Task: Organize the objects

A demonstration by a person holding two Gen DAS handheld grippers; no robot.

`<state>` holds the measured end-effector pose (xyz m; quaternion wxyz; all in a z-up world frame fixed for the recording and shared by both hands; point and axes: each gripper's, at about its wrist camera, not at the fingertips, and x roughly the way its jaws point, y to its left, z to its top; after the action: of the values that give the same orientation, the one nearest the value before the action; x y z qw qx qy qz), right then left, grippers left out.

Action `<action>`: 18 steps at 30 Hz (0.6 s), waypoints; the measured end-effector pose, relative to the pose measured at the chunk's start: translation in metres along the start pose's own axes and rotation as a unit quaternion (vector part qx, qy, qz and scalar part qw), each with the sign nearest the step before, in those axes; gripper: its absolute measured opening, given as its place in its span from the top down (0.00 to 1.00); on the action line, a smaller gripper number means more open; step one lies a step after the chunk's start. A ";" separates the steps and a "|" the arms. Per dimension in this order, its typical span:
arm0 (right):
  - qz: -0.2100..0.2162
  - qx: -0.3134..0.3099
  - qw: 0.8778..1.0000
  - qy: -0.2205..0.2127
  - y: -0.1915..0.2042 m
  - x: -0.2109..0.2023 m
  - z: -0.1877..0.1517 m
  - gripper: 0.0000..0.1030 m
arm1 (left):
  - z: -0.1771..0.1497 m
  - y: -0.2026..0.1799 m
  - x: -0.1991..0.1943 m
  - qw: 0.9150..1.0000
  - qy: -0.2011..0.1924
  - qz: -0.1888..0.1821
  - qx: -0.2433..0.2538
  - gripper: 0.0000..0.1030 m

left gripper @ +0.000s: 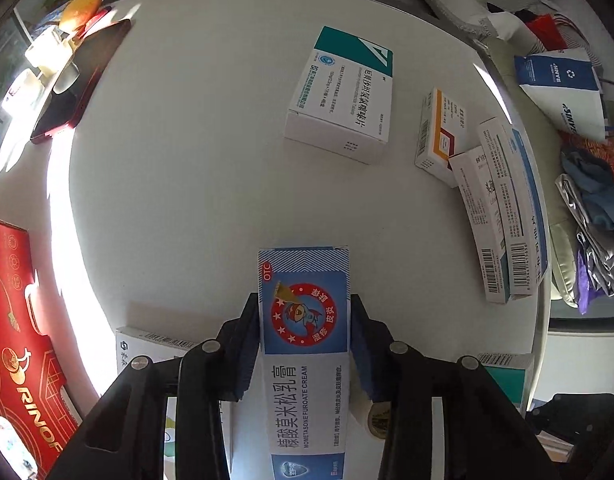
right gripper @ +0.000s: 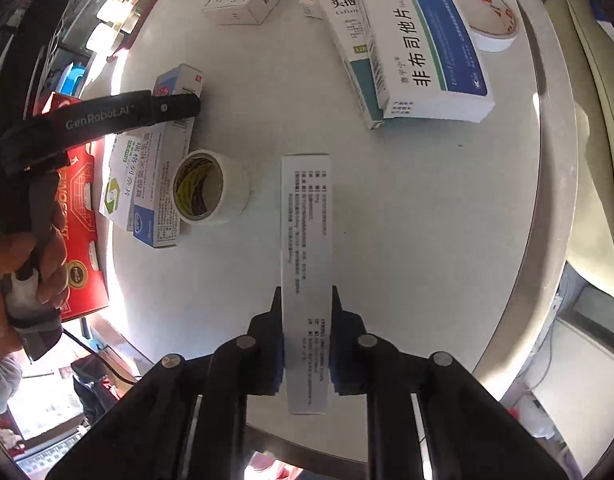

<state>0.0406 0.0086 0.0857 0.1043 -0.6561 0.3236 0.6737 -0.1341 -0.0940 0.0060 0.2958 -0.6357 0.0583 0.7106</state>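
**Step in hand (judged):** sorting medicine boxes into groups; both grippers loaded, mid-carry or mid-placing.

- Left gripper [left gripper: 305, 344]: fingers [left gripper: 243, 344] pinching the cream box [left gripper: 305, 320] by its long sides. Box points away from the camera, over the worktop [left gripper: 195, 168], above other boxes lying at the near edge.
- Right gripper [right gripper: 307, 340]: fingers [right gripper: 273, 344] pressed onto a long grey box [right gripper: 307, 240], printed side up, over a bare part of the worktop. Whether its far end touches the surface: can't tell.

**Next move (judged):** each box needs a landing spot w/ its like; lower till it rests flat, then spread the fingers. Cream box likely joins the left pile [right gripper: 147, 184]; needs alignment so it doesn't slide off.

**Around:**
- Tape roll [right gripper: 211, 188], just beside the left pile, touching or nearly.
- Green-and-white box [left gripper: 343, 96], mid worktop, alone.
- Right-hand cluster: orange-striped box [left gripper: 439, 132] + two long boxes [left gripper: 503, 208] leaning on each other.
- 2nd tape roll [right gripper: 487, 20], far edge.
- Red carton [left gripper: 23, 344] at left edge; phone [left gripper: 79, 84] farther along.
- Person's hand [right gripper: 23, 264] on the left gripper's handle.

**In the way:** tape roll crowds the left pile; leaning boxes in the right cluster could topple if nudged.
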 end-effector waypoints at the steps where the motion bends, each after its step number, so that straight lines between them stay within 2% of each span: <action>1: 0.027 0.028 0.999 -0.002 -0.007 -0.004 0.000 0.84 | 0.005 0.004 -0.003 1.000 0.000 -0.007 -0.002 0.57; 4: 0.095 0.091 0.991 -0.012 -0.022 -0.017 -0.007 0.84 | 0.006 0.008 -0.019 0.999 -0.013 -0.035 -0.017 0.57; 6: 0.125 0.117 0.985 -0.017 -0.029 -0.023 -0.024 0.84 | 0.010 0.009 -0.040 0.998 -0.027 -0.048 -0.025 0.57; 10: 0.171 0.164 0.971 -0.018 -0.031 -0.028 -0.032 0.84 | 0.009 -0.002 -0.075 0.996 -0.053 -0.061 -0.025 0.57; 17: 0.232 0.219 0.947 -0.022 -0.026 -0.025 -0.064 0.84 | -0.024 0.010 -0.141 0.992 -0.096 -0.075 -0.031 0.57; 18: 0.240 0.224 0.944 -0.023 -0.036 -0.031 -0.083 0.84 | -0.030 0.013 -0.150 0.991 -0.103 -0.077 -0.032 0.57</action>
<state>0.1318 -0.0027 0.1102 0.0914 -0.5031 0.6117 0.6036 -0.1121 -0.1699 0.1372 0.3340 -0.5708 -0.0441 0.7488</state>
